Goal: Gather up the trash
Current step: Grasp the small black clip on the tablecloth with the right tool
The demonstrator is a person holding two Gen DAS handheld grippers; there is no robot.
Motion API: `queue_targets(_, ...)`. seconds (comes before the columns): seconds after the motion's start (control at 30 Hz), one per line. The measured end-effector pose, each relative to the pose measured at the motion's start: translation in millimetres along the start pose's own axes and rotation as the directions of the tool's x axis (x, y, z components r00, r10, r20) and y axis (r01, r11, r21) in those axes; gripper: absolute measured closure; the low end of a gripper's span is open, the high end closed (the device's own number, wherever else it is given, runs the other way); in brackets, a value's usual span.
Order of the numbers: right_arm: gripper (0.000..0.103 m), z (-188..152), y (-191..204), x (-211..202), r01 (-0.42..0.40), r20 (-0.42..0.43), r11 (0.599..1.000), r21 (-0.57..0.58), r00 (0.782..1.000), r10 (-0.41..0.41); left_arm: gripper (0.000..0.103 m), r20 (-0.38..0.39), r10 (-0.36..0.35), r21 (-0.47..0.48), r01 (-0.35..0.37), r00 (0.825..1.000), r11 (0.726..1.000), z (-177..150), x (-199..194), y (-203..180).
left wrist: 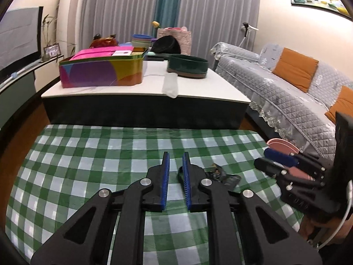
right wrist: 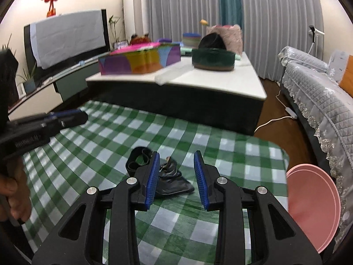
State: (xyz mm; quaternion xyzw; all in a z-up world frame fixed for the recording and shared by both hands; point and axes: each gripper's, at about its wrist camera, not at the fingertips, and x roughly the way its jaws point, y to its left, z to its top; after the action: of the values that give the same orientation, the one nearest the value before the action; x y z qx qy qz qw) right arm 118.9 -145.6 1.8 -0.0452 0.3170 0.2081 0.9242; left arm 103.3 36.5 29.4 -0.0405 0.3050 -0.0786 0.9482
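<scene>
Both my grippers hover over the green checked cloth (right wrist: 198, 132): left gripper (left wrist: 176, 154) narrowly parted, right gripper (right wrist: 176, 154) wider, neither gripping. Crumpled black trash (right wrist: 172, 181) lies mid-cloth, just ahead between my right fingers, bare cloth all around it.

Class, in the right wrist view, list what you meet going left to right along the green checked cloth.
Left gripper → black loop → crumpled dark trash → pink bin, just past the green checked cloth.

Left tongs (left wrist: 176, 158), narrowly parted and empty, hover over checked cloth (left wrist: 88, 154) beside crumpled black trash (left wrist: 220, 174).
</scene>
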Motion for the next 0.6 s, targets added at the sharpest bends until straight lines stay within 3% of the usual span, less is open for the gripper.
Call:
queue_targets(0.47, 0.069, -19, 20, 58, -0.076, -0.143, 0.997, -0.032, 0.987, 0.071, 0.091, -0.084, -0.015, -0.063, 0.01, 0.996, 0.998, -17, 45, 19)
queue_targets(0.57, 0.08, -22, 20, 65, -0.08, -0.187, 0.996, -0.04, 0.98, 0.071, 0.091, -0.1, -0.036, -0.065, 0.03, 0.994, 0.997, -20, 53, 16)
queue_targets(0.6, 0.089, -23, 20, 65, -0.076, -0.19, 0.996, -0.042, 0.979, 0.067, 0.091, -0.107, -0.044, -0.067, 0.037, 0.993, 0.997, -21, 57, 15)
